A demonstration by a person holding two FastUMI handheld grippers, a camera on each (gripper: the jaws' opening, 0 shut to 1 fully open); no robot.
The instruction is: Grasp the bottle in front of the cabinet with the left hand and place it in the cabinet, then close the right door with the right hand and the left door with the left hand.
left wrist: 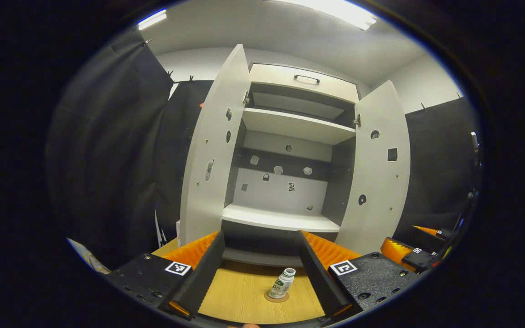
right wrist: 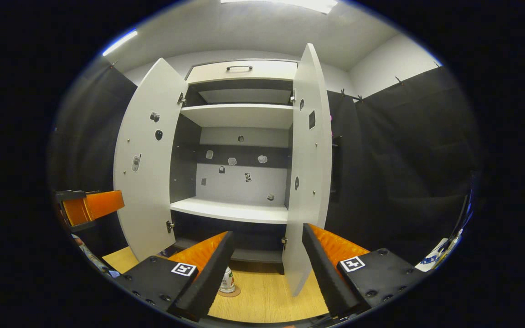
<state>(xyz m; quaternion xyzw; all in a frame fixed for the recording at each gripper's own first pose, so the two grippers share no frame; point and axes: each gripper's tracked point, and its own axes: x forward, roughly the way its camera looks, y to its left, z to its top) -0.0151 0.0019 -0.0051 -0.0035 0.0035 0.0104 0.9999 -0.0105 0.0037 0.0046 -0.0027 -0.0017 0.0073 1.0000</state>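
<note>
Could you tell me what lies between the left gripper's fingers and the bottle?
Nothing but bare wooden tabletop: in the left gripper view the bottle stands on a small round mat, ahead of the open left gripper.

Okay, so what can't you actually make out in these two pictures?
- Bottle, right gripper view: its left side is hidden behind the right gripper's left finger.
- Bottle label, left gripper view: too small to read.
- Cabinet top compartment: dark, its contents can't be told.
- Small marks on the cabinet's back wall: too small to identify.
</note>
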